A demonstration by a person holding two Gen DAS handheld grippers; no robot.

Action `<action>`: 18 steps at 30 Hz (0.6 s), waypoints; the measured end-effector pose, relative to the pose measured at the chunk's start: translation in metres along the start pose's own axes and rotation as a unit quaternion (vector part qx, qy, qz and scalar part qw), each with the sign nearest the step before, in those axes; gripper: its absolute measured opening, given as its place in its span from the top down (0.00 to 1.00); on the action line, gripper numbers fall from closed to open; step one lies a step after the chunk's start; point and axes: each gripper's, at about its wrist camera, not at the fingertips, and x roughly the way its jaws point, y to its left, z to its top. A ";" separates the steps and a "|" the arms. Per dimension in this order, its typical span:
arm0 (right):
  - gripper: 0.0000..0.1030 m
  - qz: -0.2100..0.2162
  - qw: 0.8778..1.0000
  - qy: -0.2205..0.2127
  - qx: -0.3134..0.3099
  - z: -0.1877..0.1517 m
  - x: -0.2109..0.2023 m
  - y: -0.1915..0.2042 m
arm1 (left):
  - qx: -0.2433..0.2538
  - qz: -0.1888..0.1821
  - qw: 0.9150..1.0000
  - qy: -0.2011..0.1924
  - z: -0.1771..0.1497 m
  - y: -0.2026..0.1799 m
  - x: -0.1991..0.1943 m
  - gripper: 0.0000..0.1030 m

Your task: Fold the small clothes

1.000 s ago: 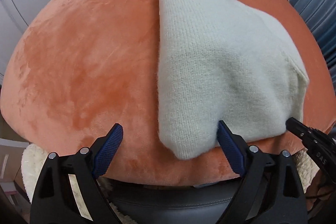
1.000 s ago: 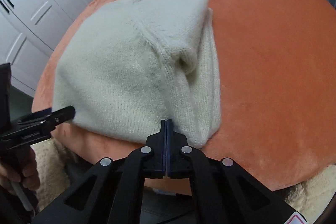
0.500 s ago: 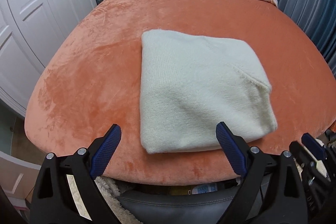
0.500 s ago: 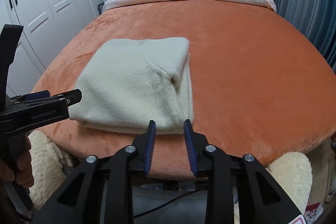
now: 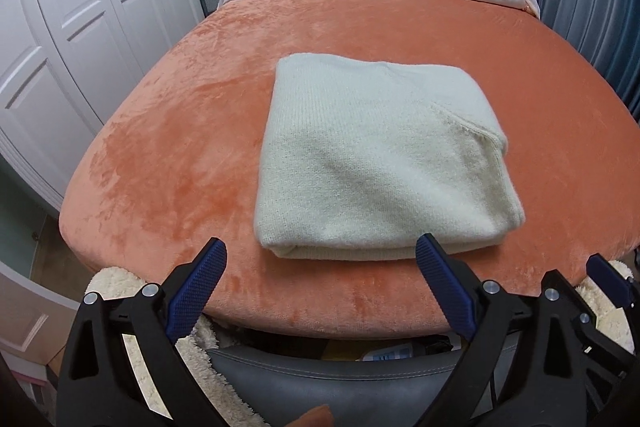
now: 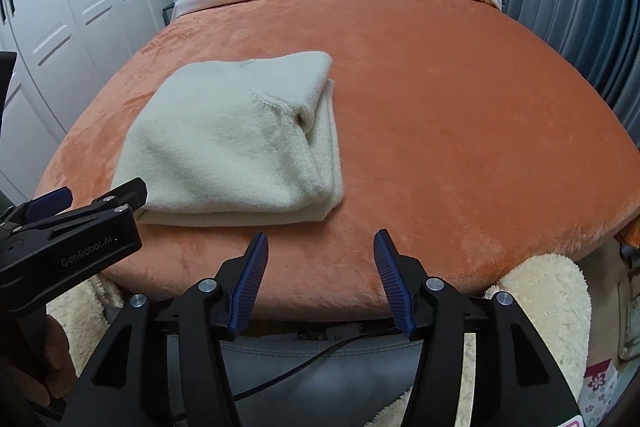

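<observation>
Orange blanket: sweater beyond (left of) tool

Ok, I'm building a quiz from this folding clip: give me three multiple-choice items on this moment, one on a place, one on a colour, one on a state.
1. Where does the folded knit garment lie?
A. on the orange blanket near its front edge
B. on the white pillow
C. on the floor

2. What colour are the gripper pads?
A. red
B. blue
C. green

3. How does the right gripper stand?
A. shut on the garment
B. shut on nothing
C. open, holding nothing

Answers:
1 A: the garment rests on the orange blanket, close to the near edge.
2 B: the ribbed pads on the fingers are blue.
3 C: its jaws have just been opening and stand apart, with nothing between them; the left gripper is open too.
</observation>
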 end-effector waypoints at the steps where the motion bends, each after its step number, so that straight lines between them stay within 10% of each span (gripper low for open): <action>1: 0.45 -0.002 1.000 -0.002 0.002 -0.001 0.000 0.000 | 0.000 0.000 1.000 0.000 -0.001 0.000 0.000 0.09; 18: 0.44 -0.002 1.000 0.000 0.009 -0.008 -0.004 0.002 | -0.001 0.008 1.000 0.006 -0.014 0.007 -0.001 0.09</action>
